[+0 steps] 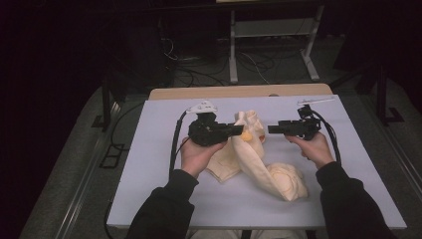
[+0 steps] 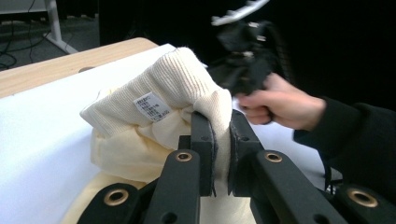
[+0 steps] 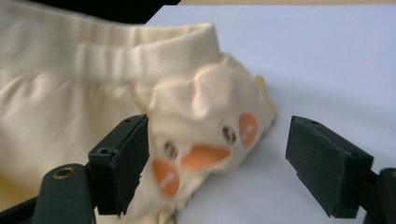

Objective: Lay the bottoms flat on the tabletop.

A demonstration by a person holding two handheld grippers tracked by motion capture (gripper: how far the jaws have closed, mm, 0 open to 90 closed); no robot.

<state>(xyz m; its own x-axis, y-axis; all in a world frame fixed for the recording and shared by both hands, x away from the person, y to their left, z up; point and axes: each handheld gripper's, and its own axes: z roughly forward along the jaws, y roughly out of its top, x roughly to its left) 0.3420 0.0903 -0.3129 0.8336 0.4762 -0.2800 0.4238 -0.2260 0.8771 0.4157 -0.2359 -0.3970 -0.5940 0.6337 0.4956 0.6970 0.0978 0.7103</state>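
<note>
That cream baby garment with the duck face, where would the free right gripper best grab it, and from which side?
Probably the ribbed band above the duck face: it is a thick, folded edge, so it gives the pads something firm. The right gripper is open with the garment in front of it, so coming straight in from its own side looks easiest. The left gripper already pinches the ribbed band elsewhere.
</note>
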